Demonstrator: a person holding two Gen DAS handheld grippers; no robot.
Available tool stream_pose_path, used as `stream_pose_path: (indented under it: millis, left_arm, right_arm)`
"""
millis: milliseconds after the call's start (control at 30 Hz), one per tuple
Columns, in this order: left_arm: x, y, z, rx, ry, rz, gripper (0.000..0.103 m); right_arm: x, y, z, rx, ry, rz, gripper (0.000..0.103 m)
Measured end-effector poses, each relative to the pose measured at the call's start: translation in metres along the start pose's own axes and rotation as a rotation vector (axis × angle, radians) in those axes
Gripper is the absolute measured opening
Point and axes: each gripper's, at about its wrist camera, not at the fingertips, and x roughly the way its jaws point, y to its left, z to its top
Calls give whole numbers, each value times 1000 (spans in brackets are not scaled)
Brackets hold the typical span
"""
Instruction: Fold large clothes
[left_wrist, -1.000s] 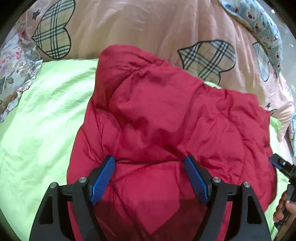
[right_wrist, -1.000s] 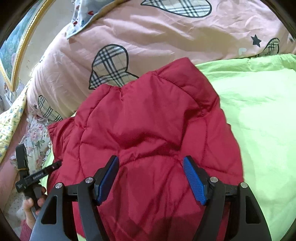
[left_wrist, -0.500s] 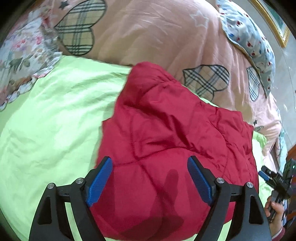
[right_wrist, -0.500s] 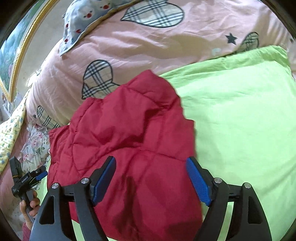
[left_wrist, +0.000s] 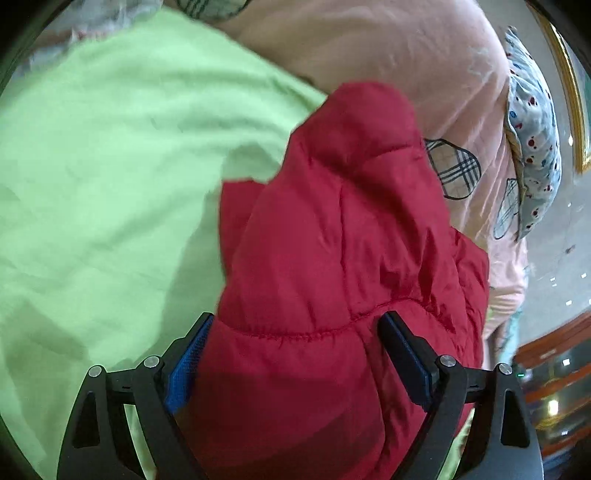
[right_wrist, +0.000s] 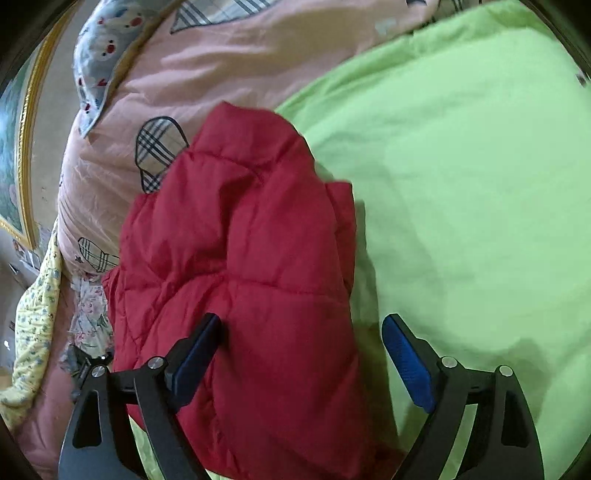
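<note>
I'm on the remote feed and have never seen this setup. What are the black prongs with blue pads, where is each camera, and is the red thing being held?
No robot here: a person carries a two-finger gripper in each hand, with a fisheye camera on each looking along its fingers. One picture is from the left gripper, the other from the right gripper. A red padded jacket, bunched, lies on a green sheet, against a pink quilt with plaid hearts. Both grippers' jaws stand wide apart with jacket fabric between them; no pad visibly pinches it, so nothing looks gripped.

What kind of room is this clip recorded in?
Most likely a bedroom: a light green bedsheet, a bulky pink quilt with plaid hearts, and a gold-framed picture behind it.
</note>
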Motion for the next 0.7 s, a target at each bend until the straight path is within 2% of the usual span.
stream_pose_path:
  millis: [67,200,267,367,400,467,533,567,700]
  left_arm:
    - [7,0,2,-2,6,-11,93]
    - [17,-4,6,21,19,-6,94]
    - [21,-5,6,36,20,-4,89]
    - [22,-15,4,89,22,4,70]
    - [20,-18,3,97,23,0,67]
    - [16,-24,3,108,27,-7,59]
    - [9,-29,3,114,28,-17,54]
    - [5,-31,2,119,26,-21,52]
    - [-18,-40,-6,142,36,-45,48]
  right_arm:
    - [10,-4,0,28,27,23,95]
    - [25,-4,-1,65,68,90,96]
    - [32,2,-3,56,81,100,93]
    - [35,14,-6,24,90,69,75]
    - [34,16,-7,21,91,64,71]
    - [29,20,-7,22,93,69,54]
    - [22,24,-8,11,92,68,45]
    - [17,29,-9,2,89,66,41]
    - [0,38,-17,-18,91,72,37]
